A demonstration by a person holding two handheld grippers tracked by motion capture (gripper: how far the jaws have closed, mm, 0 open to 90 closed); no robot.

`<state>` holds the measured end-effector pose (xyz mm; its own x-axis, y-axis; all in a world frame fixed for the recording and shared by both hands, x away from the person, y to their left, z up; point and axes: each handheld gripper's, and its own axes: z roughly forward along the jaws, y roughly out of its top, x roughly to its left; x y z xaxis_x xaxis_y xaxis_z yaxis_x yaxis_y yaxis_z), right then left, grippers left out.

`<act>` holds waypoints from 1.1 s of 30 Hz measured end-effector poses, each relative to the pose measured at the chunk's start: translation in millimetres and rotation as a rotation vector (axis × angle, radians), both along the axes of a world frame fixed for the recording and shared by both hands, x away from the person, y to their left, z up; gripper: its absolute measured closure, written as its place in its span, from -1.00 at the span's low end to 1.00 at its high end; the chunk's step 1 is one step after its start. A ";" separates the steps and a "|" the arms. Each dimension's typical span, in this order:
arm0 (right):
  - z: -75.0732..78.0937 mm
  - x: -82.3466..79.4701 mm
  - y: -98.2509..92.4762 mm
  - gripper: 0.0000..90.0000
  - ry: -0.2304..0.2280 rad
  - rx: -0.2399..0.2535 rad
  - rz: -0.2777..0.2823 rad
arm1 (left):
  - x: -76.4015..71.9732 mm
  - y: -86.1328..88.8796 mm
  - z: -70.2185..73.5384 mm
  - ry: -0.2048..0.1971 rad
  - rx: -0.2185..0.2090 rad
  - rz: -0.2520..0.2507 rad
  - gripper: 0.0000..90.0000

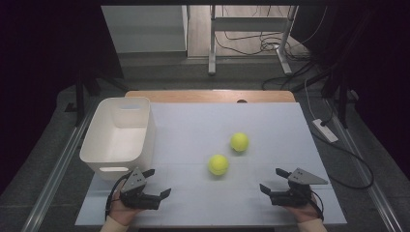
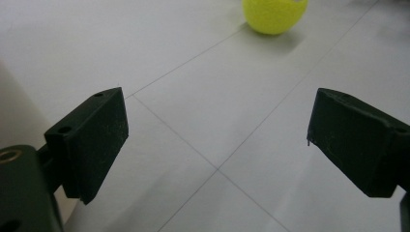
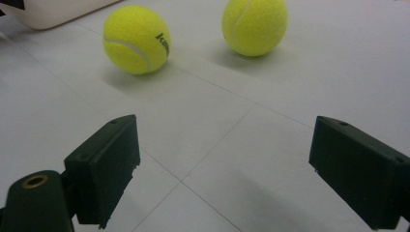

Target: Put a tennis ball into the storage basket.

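Observation:
Two yellow tennis balls lie on the white table top: the nearer ball (image 1: 218, 165) (image 3: 136, 39) near the middle and the farther ball (image 1: 239, 142) (image 3: 255, 26) a little behind and to its right. My left gripper (image 1: 157, 182) (image 2: 217, 140) rests at the front left, open, with bare table between its jaws and a yellow ball (image 2: 274, 14) ahead at the top edge of its view. At the front right, my right gripper (image 1: 273, 180) (image 3: 225, 166) stands open, pointing toward both balls, with nothing between its fingers.
A white plastic bin (image 1: 117, 135) stands at the table's left side, just behind the left gripper. A wooden strip (image 1: 212, 95) runs along the far edge. Beyond it are a desk frame and cables on the floor (image 1: 270, 46).

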<state>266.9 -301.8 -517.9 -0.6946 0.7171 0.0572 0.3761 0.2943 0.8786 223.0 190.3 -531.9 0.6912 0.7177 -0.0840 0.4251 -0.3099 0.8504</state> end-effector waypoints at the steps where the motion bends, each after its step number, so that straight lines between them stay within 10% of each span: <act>1: -0.5 0.4 -0.8 -0.76 0.002 0.002 -0.002 | -0.1 -1.0 0.3 -0.002 0.001 -0.001 -0.82; 33: 0.3 6.3 4.8 -0.76 0.008 -0.005 0.009 | -9.4 0.9 4.3 -0.014 -0.006 0.026 -0.82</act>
